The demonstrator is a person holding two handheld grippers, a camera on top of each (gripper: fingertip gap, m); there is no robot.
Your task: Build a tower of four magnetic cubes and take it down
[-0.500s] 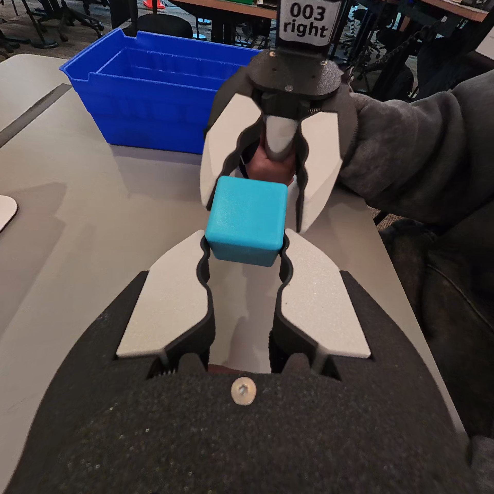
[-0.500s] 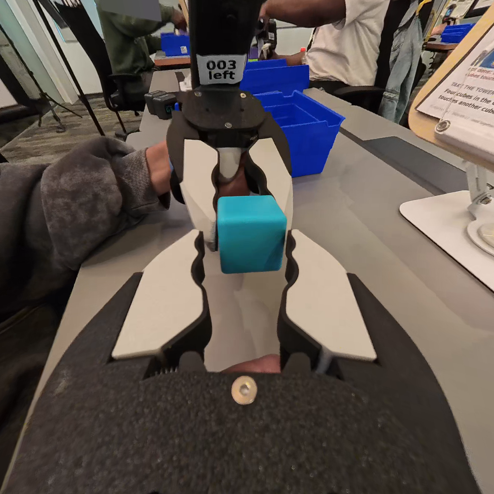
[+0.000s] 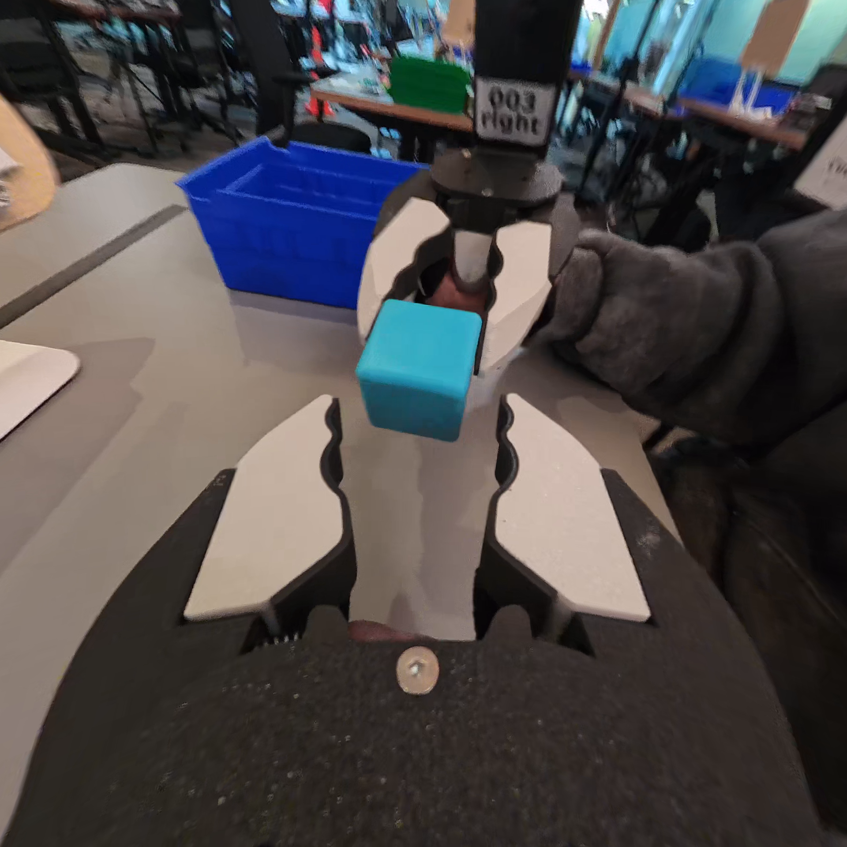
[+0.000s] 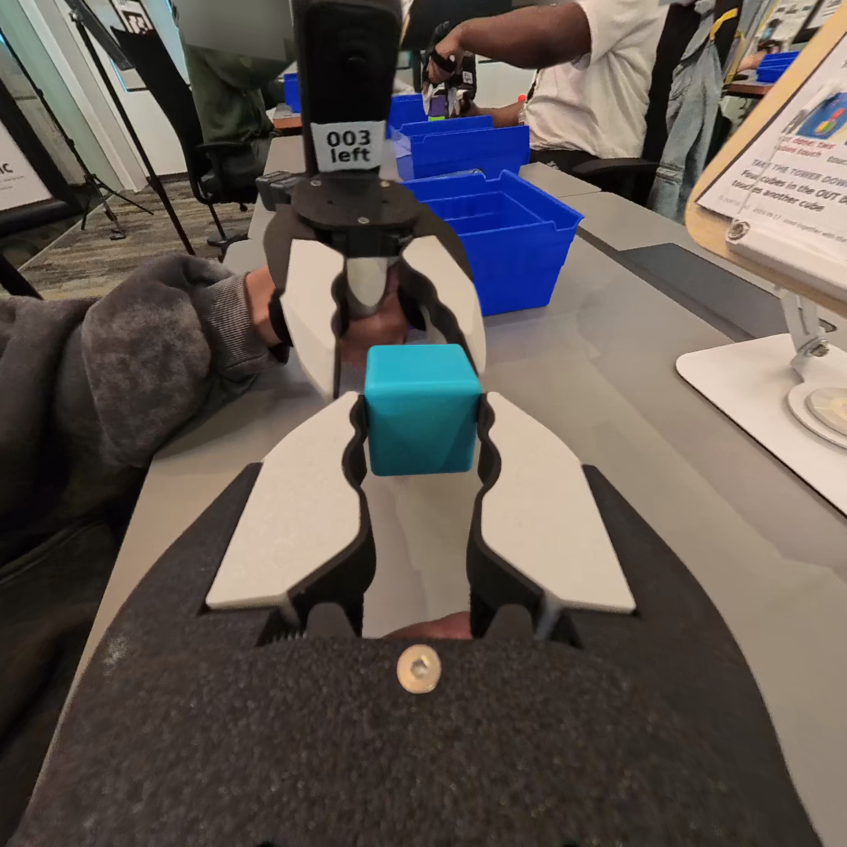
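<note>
Grey tabletop (image 4: 641, 412) fills both views, with other desks and people standing behind it. At the centre of the right wrist view, the right gripper (image 4: 421, 412) pinches a teal cube (image 4: 419, 412) between its fingertips, clear of the table. The left gripper (image 3: 419, 408) faces it from the opposite side; its jaws are spread and its fingertips (image 3: 327, 412) stand apart from the cube, which sits at about 12 o'clock from them in the left wrist view. A blue bin (image 3: 284, 238) rests on the table at 11 o'clock in that view, and at 1 o'clock in the right wrist view. A white stand base (image 4: 742, 380) lies at 3 o'clock. Grey sleeves (image 3: 664, 330) cover the person's arms.
</note>
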